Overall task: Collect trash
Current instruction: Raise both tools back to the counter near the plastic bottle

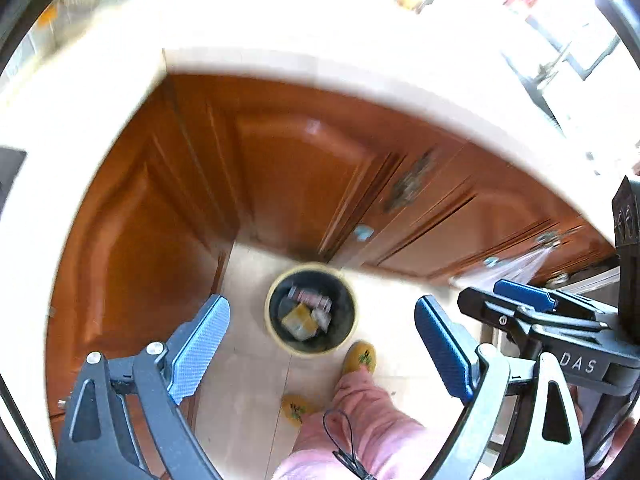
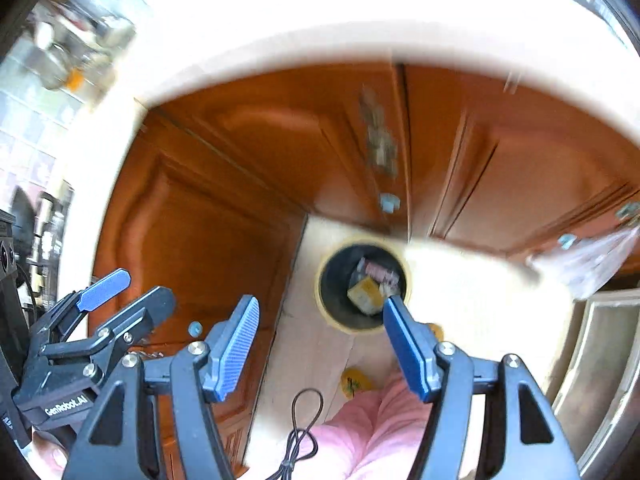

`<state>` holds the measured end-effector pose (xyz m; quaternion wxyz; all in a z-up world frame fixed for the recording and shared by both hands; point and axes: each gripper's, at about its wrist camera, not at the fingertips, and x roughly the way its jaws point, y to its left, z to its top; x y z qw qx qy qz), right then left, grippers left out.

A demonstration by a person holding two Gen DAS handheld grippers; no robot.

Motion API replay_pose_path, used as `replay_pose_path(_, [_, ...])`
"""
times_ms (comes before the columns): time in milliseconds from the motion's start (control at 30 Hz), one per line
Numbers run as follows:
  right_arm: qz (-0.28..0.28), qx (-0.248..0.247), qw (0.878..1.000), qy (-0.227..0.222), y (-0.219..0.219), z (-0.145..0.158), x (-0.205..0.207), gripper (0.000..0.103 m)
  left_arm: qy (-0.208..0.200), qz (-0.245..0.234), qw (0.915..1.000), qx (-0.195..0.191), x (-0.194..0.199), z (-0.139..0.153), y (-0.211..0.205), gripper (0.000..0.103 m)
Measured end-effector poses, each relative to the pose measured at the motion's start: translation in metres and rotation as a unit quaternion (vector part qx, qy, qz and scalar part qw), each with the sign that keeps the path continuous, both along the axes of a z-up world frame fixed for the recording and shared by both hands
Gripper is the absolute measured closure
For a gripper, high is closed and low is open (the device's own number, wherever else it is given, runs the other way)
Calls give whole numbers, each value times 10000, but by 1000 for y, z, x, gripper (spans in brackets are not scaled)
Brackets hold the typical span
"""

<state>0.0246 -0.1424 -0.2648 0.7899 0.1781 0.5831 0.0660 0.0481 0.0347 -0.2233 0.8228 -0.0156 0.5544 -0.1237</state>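
A round trash bin (image 1: 276, 334) with a yellow rim and black liner stands on the tiled floor below, in the cabinet corner. It holds several pieces of trash (image 1: 306, 314), among them a yellow box and a pink-printed wrapper. It also shows in the right wrist view (image 2: 332, 300). My left gripper (image 1: 320, 340) is open and empty, high above the bin. My right gripper (image 2: 320, 340) is open and empty too, above the floor just left of the bin. The right gripper also shows at the right of the left wrist view (image 1: 520, 300).
Brown wooden cabinet doors (image 1: 288, 176) run under a white countertop (image 1: 280, 40) that wraps the corner. A clear plastic bag (image 2: 592, 264) hangs from a cabinet handle at the right. The person's pink trouser leg (image 1: 360, 420) and yellow slippers (image 1: 360, 358) are beside the bin.
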Motion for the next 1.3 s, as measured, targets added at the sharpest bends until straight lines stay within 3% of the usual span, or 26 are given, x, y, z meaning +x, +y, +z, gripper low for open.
replay_pose_path(100, [-120,-16,9990,-431,-8,48,-9,38,-353,-148,9993,7,-9,46,-3,10])
replay_pose_path(200, [-211,-70,9962,-842,-13,92,-17,38,-679,-277,9970,256,-13,88,-8,8])
replay_pose_path(433, [-162,-316,9857,-1645,-12,179,-21,38,-1546,-509,9858,425,-13,179,-7,6])
replay_pose_path(733, [-51,-688,9697,-2343,-13,254,-10,38,-2003,-822,9748,538,14,249,-9,4])
replay_pose_path(1033, [-91,-885,9548,-2837,-35,288,35,38,-2445,-693,9647,686,71,267,-35,4])
replay_pose_path(1300, [14,-878,9504,-2985,-82,280,127,38,-2516,-404,9632,857,162,252,-80,4])
